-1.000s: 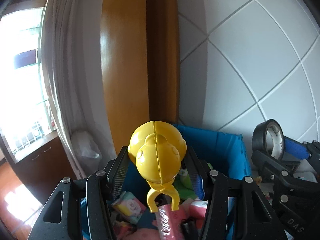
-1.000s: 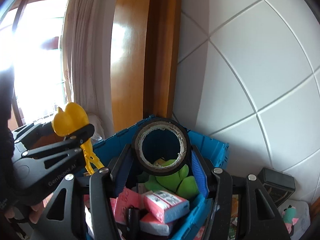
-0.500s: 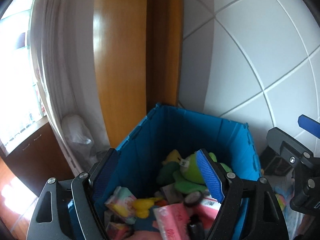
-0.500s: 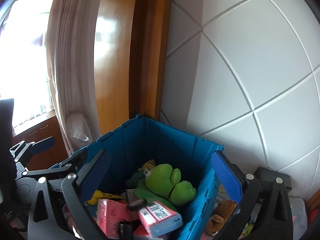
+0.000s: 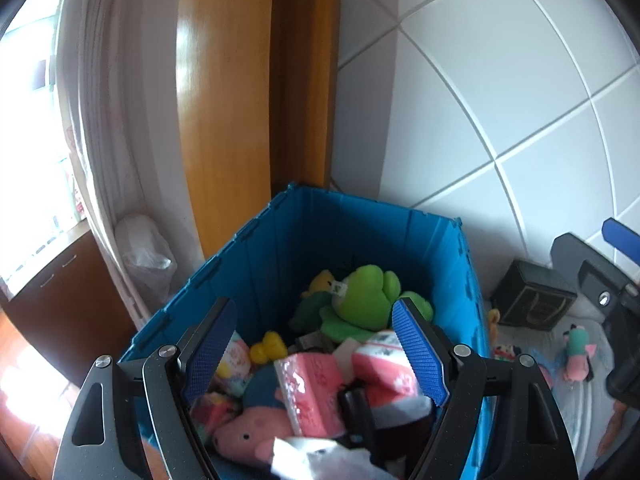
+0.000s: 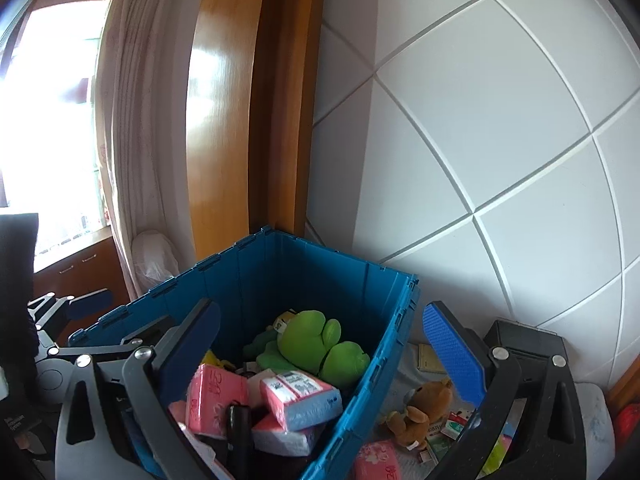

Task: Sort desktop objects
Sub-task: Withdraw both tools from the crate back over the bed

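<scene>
A blue crate (image 5: 352, 232) holds a green plush frog (image 5: 364, 296), pink tissue packs (image 5: 312, 388), a pink pig plush (image 5: 248, 436) and a yellow toy (image 5: 274, 346). My left gripper (image 5: 314, 348) hangs open over the crate's near side with nothing between its pads. In the right wrist view the same crate (image 6: 320, 272) shows the frog (image 6: 312, 344) and a tissue pack (image 6: 300, 398). My right gripper (image 6: 322, 348) stands wide open and empty, straddling the crate's right wall. A dark object (image 6: 240, 428) lies among the packs; whether it is the tape roll I cannot tell.
Right of the crate lie a brown teddy bear (image 6: 420, 408), a black box (image 6: 524, 344), a pink pack (image 6: 376, 462) and small toys (image 5: 576, 356). A white tiled wall (image 6: 500, 140) stands behind. A wooden frame (image 5: 240, 100) and curtain (image 5: 104, 120) are at the left.
The left gripper let go of the yellow toy, which now lies in the crate. The right gripper released the black tape roll. Both jaws opened wide and both views tilted down toward the crate.
</scene>
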Demonstrator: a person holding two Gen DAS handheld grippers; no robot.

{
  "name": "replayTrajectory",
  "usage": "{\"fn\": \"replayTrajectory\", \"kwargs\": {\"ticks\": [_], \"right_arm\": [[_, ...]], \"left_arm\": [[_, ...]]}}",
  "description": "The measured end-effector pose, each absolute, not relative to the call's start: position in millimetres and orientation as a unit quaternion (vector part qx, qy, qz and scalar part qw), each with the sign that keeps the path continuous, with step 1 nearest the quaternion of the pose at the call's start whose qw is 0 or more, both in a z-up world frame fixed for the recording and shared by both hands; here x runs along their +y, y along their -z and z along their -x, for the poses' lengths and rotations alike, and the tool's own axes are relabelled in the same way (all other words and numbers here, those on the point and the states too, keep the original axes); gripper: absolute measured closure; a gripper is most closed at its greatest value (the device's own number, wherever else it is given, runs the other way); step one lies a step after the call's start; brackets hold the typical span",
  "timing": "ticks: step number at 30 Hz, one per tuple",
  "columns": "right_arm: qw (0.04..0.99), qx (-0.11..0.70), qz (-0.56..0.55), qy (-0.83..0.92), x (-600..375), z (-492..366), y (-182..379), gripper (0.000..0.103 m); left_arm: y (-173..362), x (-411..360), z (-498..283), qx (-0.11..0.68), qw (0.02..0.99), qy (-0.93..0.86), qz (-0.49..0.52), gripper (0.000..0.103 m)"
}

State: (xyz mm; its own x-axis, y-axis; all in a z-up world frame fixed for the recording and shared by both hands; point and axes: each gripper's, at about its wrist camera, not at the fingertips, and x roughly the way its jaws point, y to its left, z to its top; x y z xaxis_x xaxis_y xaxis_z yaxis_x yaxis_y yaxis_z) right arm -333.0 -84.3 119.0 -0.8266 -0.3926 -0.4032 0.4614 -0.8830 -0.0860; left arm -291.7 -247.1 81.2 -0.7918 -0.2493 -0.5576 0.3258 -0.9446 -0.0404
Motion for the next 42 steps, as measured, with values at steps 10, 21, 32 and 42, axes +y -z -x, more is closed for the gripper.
{"fn": "replayTrajectory", "kwargs": {"ticks": [10,21,32,42], "right_arm": [[0.244,0.074,-0.158,0.954,-4.9,262.3,-118.6,0.000],[0.222,0.061,-0.148,0.962,109.9,209.8,-102.9,0.000],[0.128,0.022,-0.189,0.973,276.1,202.7,-49.6,0.000],[0.006,-0.021,-0.294,0.956,400.2,218.9,25.8,0.000]], "left_arm": [[-74.8,-172.9,220.6,0.041,0.152,0.957,-0.243,0.022],[-71.3,-89.5,174.5,0.035,0.136,0.964,-0.226,0.021],[-23.0,-3.7,182.3,0.032,0.117,0.956,-0.268,0.021],[44.5,63.7,236.2,0.001,0.069,0.934,-0.351,0.021]]}}
